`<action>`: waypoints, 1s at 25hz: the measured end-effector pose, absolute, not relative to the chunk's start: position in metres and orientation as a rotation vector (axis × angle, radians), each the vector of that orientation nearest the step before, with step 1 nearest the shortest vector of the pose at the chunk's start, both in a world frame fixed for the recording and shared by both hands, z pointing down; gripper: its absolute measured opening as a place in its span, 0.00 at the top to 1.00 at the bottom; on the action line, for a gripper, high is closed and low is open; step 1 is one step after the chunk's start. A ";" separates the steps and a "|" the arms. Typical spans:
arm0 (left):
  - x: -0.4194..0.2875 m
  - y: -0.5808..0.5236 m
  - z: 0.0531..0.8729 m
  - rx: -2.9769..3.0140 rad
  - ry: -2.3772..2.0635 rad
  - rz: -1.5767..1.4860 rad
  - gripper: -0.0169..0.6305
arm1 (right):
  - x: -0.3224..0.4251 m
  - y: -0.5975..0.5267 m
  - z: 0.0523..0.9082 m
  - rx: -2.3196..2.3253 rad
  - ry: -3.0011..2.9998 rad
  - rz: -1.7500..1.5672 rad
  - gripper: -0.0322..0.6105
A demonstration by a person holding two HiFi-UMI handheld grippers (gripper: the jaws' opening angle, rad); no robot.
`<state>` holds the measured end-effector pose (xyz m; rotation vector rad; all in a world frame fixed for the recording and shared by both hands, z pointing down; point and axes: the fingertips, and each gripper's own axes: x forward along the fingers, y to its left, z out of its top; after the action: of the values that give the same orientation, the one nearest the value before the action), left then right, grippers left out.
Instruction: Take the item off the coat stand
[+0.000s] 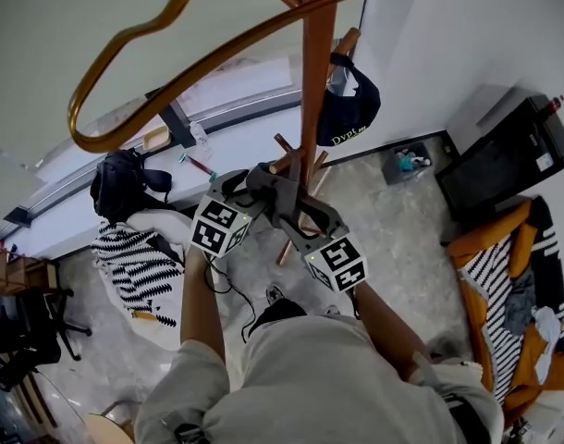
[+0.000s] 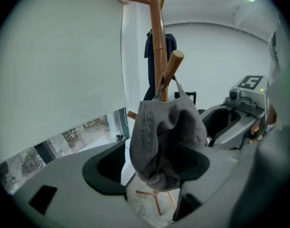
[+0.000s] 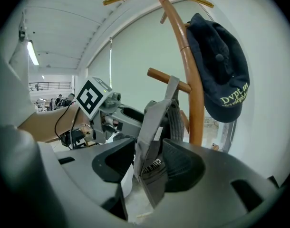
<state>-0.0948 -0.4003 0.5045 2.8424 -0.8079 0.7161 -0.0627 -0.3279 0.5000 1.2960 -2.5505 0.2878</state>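
Observation:
A grey cap hangs by its strap from a short peg of the wooden coat stand. My left gripper is open around it: the cap lies against the right-hand pad, well clear of the left-hand one. My right gripper is open too, with the same grey cap hanging loose between its pads. In the head view both grippers meet at the pole, left gripper and right gripper. A navy cap hangs higher on the stand, untouched.
A curved brass-coloured rail tops the stand. On the floor lie a black backpack, a striped cloth, a small bin, a black box and an orange chair with clothes. A white wall stands close behind.

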 end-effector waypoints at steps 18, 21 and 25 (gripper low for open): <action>-0.092 -0.378 0.486 2.763 -1.245 0.658 0.92 | -0.030 -0.327 0.490 1.413 -2.528 0.207 0.90; -0.091 -0.375 0.489 2.751 -1.285 0.653 0.92 | -0.027 -0.328 0.486 1.413 -2.530 0.193 0.90; -0.096 -0.371 0.481 2.733 -1.335 0.671 0.92 | -0.029 -0.327 0.480 1.406 -2.547 0.172 0.90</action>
<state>-0.0955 -0.3705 0.4805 2.7334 -1.3350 0.6705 -0.0287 -0.3268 0.4798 1.4065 -2.5466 0.1720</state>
